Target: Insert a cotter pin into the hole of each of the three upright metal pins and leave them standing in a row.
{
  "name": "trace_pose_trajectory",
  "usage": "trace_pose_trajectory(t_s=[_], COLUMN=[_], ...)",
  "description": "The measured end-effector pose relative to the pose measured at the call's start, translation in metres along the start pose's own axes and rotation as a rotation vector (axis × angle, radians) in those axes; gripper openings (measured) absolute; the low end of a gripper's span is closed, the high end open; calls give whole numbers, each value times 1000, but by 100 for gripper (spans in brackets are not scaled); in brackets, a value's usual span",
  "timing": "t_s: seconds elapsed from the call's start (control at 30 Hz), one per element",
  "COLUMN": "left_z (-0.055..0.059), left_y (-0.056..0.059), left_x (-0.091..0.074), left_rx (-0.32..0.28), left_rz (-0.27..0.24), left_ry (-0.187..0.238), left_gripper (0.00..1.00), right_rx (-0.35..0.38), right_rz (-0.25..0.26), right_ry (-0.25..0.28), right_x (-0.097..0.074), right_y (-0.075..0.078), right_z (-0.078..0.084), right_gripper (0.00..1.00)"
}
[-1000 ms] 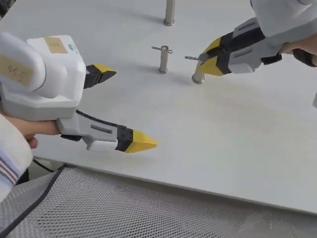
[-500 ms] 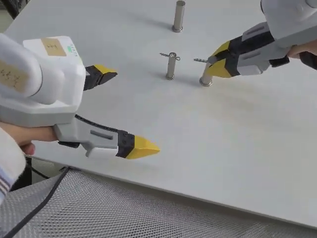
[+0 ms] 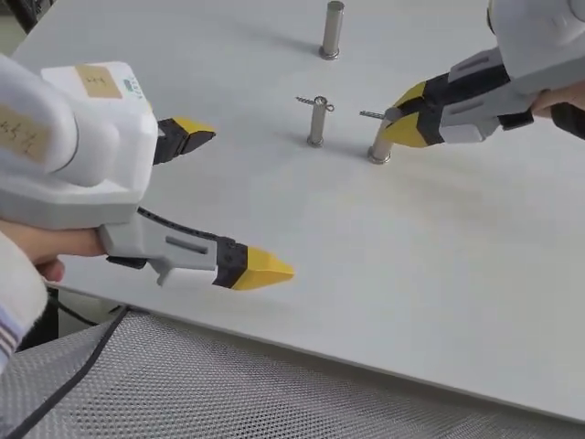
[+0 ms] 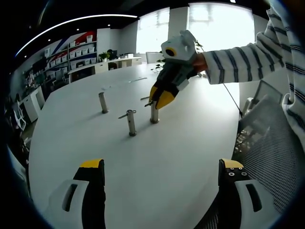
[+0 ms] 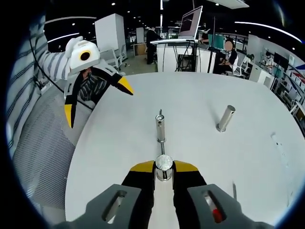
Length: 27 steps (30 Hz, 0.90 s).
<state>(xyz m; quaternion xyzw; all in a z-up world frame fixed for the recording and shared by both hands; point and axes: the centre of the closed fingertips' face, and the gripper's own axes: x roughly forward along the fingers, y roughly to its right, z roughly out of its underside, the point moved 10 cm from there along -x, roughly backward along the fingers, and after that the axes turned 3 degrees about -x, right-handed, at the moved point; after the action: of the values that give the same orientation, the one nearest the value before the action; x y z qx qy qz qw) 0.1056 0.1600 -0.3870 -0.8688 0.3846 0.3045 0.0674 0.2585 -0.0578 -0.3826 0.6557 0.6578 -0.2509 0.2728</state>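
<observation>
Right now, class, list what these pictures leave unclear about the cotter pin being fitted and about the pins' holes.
- Hole of the near pin: in the head view the tips of the right hand-held gripper cover it, so whether the cotter pin has entered cannot be told.
- The same spot in the left gripper view: too small.
- Hole of the far pin: too small in the head view.

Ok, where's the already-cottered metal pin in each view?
Head view: the cottered metal pin sits upper centre, left of the right claw holding a cotter pin.
Left gripper view: left of centre.
Right gripper view: centre, just beyond the claw.
Shared landmark: the bare metal pin.
</observation>
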Motion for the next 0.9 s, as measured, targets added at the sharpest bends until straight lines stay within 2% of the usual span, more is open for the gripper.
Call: trace_pose_trajectory(t_s=[0.1, 0.27, 0.33, 0.37, 0.43, 0.5, 0.57, 0.63, 0.7, 0.9], left_z=[-2, -4, -4, -4, -4, -4, -4, -4, -5, -6], left_y=[0, -2, -2, -2, -1, -1, -2, -2, -2, 1], left_x=[-1, 0, 0, 0, -1, -2, -4, -5, -7, -8], left_rx=[-4, -4, -4, -3, -7, -15, -25, -25, -23, -27], left_rz=[-7, -27, -30, -29, -26, -27, -31, -35, -38, -42], left_ry=[9, 21, 21, 19, 18, 20, 22, 26, 25, 32], left_gripper=[95, 96, 97, 97, 97, 97, 97, 97, 97, 97], right_rx=[-7, -23, 6, 53, 61, 57, 66, 66, 73, 96], right_rz=[-3, -4, -3, -3, -3, 13, 45, 50, 45, 105], right_ry=[5, 9, 12, 12, 15, 14, 20, 22, 38, 95], right_x=[0, 1, 1, 1, 1, 1, -1, -5, -12, -36], right_y=[0, -1, -2, -3, 0, -2, -2, -4, -9, -33], right_z=[-1, -2, -1, -1, 1, 1, 2, 1, -2, -6], right_gripper=[8, 9, 9, 9, 9, 12, 19, 25, 25, 34])
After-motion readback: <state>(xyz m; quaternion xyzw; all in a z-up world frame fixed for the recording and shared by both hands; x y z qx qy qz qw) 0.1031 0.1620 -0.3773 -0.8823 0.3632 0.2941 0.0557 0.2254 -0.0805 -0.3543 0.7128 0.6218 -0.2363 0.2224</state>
